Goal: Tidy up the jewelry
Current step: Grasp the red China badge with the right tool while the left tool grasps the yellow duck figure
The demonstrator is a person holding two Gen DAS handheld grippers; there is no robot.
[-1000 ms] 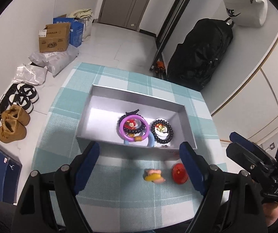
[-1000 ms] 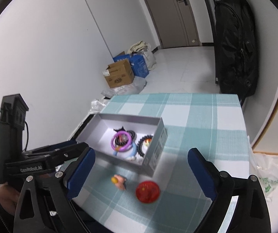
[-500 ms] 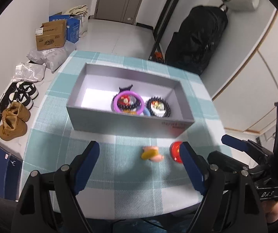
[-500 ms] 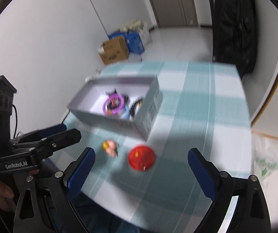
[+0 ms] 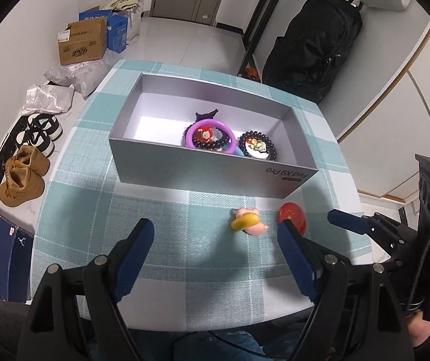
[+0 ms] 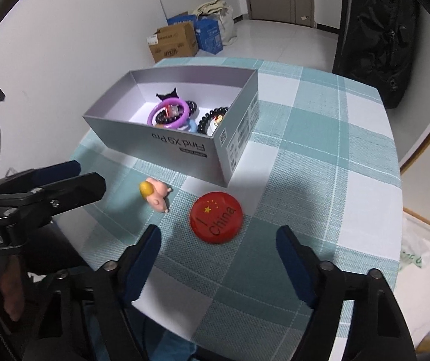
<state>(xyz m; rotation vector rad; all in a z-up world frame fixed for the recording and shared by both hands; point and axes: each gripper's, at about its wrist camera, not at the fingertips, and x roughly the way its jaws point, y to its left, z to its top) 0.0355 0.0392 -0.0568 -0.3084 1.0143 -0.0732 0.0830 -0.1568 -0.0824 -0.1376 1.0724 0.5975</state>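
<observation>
- The table (image 5: pixel 73 210) has a blue-green and white check cloth on it.
- A big black backpack (image 5: pixel 314 48) leans on the wall past the far end of the table.
- A grey box (image 5: pixel 203 165) with no lid sits on the table, with "Find X9 Pro" on its near side.
- The left claw (image 5: pixel 215 240) is wide open and has nothing in it. It hangs over the near part of the table.
- The right claw (image 6: pixel 218 246) is wide open too, with nothing in it. The red badge is just in front of the gap between its fingers.
- The red badge (image 6: pixel 216 221) is round and lies flat on the table, near the corner of the box. It has yellow stars and the word "China".
- A purple ring (image 5: pixel 209 137) lies in the box on top of dark beads.
- A black bead bracelet (image 5: pixel 257 149) lies in the box just beside the purple ring.
- A small pink toy pig (image 6: pixel 155 194) with a yellow band lies on the table, near the badge and apart from the box.
</observation>
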